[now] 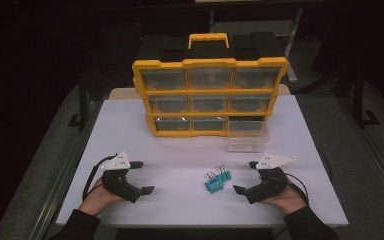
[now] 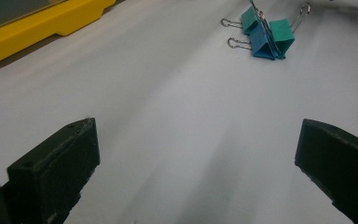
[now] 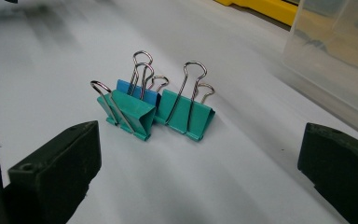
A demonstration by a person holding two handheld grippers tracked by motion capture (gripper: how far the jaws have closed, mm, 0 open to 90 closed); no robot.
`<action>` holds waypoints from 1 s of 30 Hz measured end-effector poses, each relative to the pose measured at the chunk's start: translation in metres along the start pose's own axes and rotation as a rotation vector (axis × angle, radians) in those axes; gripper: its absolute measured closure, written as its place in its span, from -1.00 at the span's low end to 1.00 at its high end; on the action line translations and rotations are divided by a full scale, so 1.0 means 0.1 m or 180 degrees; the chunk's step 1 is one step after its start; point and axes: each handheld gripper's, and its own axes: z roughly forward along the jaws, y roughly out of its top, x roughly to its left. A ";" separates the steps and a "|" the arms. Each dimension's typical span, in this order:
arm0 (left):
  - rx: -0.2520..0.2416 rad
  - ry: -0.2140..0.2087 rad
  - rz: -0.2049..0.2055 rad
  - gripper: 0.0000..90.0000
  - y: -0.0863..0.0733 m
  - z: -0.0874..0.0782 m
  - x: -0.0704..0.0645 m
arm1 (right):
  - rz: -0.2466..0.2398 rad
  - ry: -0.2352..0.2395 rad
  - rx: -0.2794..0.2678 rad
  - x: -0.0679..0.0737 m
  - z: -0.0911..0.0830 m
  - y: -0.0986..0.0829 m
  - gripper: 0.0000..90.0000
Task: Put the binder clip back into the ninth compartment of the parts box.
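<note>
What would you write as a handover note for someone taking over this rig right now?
Left gripper: open, holding nothing, resting on the white table at its left.
Right gripper: open, holding nothing, nearest the clips.
Cluster of two teal and one blue metal binder clips: bunched together on the table between the grippers, untouched.
Clear plastic drawer: pulled out, sitting on the table in front of the yellow-framed organiser cabinet, by its lower right slot.
Done: drawer is out.
Left: probably picking up the clips and dropping them in the drawer; none grasped yet.
</note>
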 end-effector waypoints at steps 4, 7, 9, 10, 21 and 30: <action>0.0000 -0.0011 0.0005 -1.00 0.00 0.01 -0.01 | 0.0000 0.0018 -0.0020 0.00 -0.01 0.01 -1.00; -0.0019 -0.0016 -0.0027 -1.00 0.00 0.00 -0.01 | 0.0000 0.0034 -0.0027 0.00 -0.01 0.01 -1.00; -0.0026 -0.0019 -0.0035 -1.00 -0.01 0.00 -0.01 | 0.0000 0.0041 -0.0038 0.00 -0.02 0.02 -1.00; -0.0026 -0.0019 -0.0035 -1.00 -0.01 0.00 -0.01 | 0.0000 0.0041 -0.0038 0.00 -0.02 0.02 -1.00; -0.0033 -0.0029 -0.0046 -1.00 -0.01 0.00 -0.01 | 0.0007 0.0130 -0.0078 0.00 -0.02 0.07 -1.00; -0.0068 -0.0044 -0.0078 -1.00 0.00 0.00 -0.01 | 0.0021 0.0254 -0.0112 0.00 0.02 0.14 -1.00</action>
